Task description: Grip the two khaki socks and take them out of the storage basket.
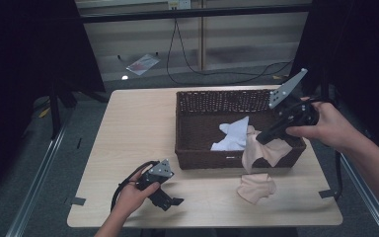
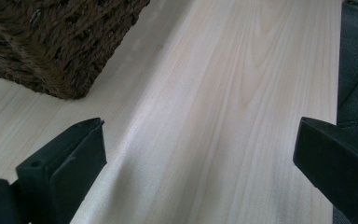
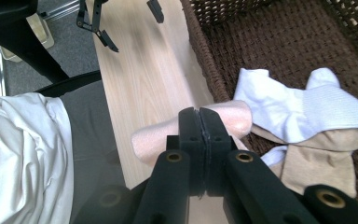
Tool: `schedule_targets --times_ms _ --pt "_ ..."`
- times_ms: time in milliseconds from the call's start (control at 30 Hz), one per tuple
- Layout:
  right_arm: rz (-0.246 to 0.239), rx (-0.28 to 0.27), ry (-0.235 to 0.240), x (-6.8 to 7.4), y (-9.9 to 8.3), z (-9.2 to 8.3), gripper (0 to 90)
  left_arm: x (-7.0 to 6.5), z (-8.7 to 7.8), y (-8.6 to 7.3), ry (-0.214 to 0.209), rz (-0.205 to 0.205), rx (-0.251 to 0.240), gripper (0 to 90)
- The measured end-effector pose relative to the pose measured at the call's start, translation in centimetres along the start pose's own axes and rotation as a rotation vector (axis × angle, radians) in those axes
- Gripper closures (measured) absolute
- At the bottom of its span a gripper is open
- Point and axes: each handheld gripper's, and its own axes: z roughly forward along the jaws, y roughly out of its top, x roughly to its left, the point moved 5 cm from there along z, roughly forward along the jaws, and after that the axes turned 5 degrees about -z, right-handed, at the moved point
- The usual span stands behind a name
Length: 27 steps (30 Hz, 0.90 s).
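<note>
two white socks beside pink sock.

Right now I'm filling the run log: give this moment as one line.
right gripper: shut on peach sock over brown wicker basket rim | left gripper: open, above light wooden table | white sock: in basket

- No readable text, label, brand, number or sign anywhere.
- Small pale patch on the front wall of the wicker basket, near the table's front edge: possibly a tag, too small and blurred to read.
- Nothing printed on the socks, the grippers or the tabletop.
</note>
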Motion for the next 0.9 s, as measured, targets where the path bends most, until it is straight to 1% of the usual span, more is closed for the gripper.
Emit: schedule_targets --times_ms 133,167,200,233,300,400,433,467,500,533,600,633,667,700,733,900 --pt "0.002 0.005 0.007 0.0 -0.5 1.2 90.0 0.0 0.0 0.0 0.001 0.0 0.002 2.1" --pt "0.0 0.014 0.017 0.0 -0.7 1.6 90.0 0.0 0.0 0.0 0.0 0.0 0.002 2.1" --pt "-0.004 0.017 0.011 0.0 -0.8 1.9 90.0 0.0 0.0 0.0 0.001 0.001 0.0 2.1" --pt "-0.003 0.017 0.018 0.0 -0.9 2.2 90.0 0.0 -0.1 0.0 0.0 0.003 0.007 2.1" --pt "-0.007 0.032 0.02 0.0 -1.2 2.8 90.0 0.0 -0.1 0.0 0.001 0.001 0.006 2.1" --pt "-0.004 0.037 0.024 0.0 -1.4 3.6 90.0 0.0 0.0 0.0 0.001 0.001 0.0 2.0" --pt "-0.005 0.052 0.028 -0.1 -1.6 3.9 90.0 0.0 0.0 0.0 0.0 0.003 0.005 2.1" --pt "0.006 0.062 0.032 0.0 -1.8 4.2 90.0 0.0 0.0 0.0 0.001 0.002 0.0 2.1" --pt "-0.006 0.066 0.032 -0.1 -1.9 4.5 90.0 0.0 -0.1 0.0 0.005 0.005 0.016 2.1" --pt "-0.001 0.074 0.036 0.0 -2.0 4.9 90.0 0.0 0.0 0.0 0.002 0.003 0.006 2.1" --pt "0.002 0.093 0.045 0.0 -2.3 5.4 90.0 0.0 0.0 0.0 0.002 0.002 0.008 2.1" --pt "0.005 0.105 0.042 0.0 -2.5 5.8 90.0 0.0 0.0 0.0 0.002 0.003 0.007 2.1" --pt "-0.001 0.11 0.041 -0.1 -2.5 6.0 89.9 0.0 0.0 0.0 0.001 0.003 0.008 2.1" --pt "0.008 0.114 0.046 0.0 -2.6 6.2 89.9 0.0 -0.1 0.0 0.001 0.005 0.013 2.1" --pt "0.002 0.116 0.052 0.0 -2.7 6.4 89.9 0.0 0.0 0.0 0.004 0.002 0.004 2.1" --pt "0.008 0.142 0.046 -0.1 -3.3 7.4 89.8 0.0 0.0 0.0 -0.001 0.004 0.012 2.1"
